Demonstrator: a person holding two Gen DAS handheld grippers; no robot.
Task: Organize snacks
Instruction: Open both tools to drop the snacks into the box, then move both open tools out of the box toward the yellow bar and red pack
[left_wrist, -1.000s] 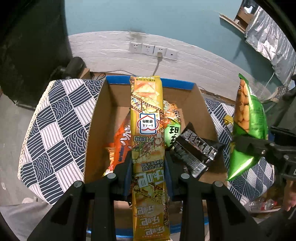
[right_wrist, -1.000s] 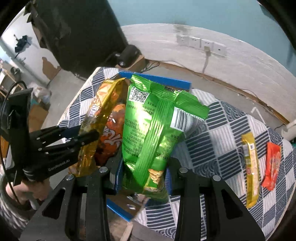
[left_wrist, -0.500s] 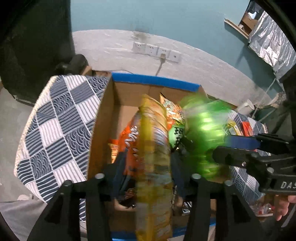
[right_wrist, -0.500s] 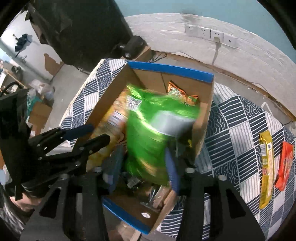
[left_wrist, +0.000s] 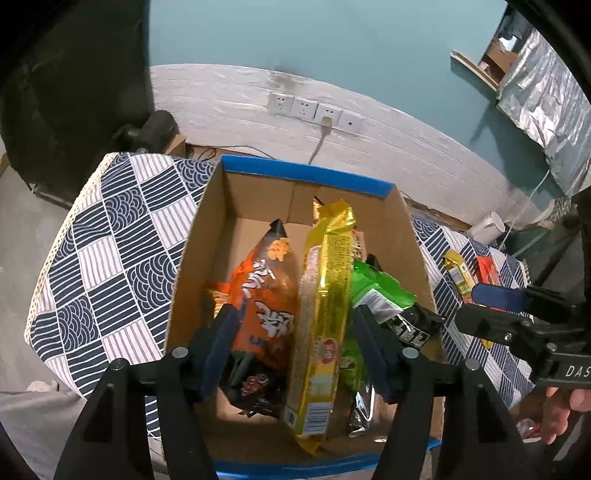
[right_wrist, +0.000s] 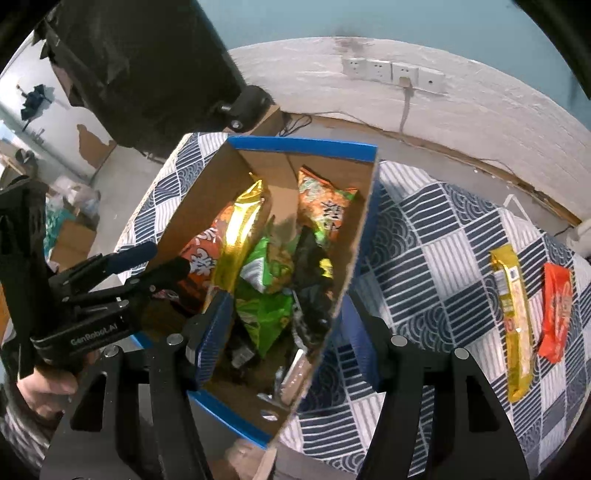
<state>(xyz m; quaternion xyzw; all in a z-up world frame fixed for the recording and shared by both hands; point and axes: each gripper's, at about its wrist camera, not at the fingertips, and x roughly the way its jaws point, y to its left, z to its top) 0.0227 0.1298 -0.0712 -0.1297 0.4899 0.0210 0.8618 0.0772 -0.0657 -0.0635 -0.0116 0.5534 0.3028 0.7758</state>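
Snacks heaped in cardboard box (left_wrist: 192, 251), yellow pack (left_wrist: 325, 295) apparently topmost

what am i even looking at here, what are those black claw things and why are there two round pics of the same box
There is no robot here. A person holds a two-finger tool in each hand, and each tool carries a wide-angle camera looking forward along its fingers, which is why the pictures are round. One picture comes from the left hand-held gripper, the other from the right hand-held gripper; each tool also appears at the edge of the other's picture.

Both point down into a cardboard box with blue-taped rims, standing on a blue and white patterned tablecloth. Inside lie a long yellow cracker pack, an orange snack bag, a green snack bag and some dark wrappers. Outside the box, on the cloth, lie a yellow snack bar and an orange-red packet.

Both grippers are open and hold nothing.
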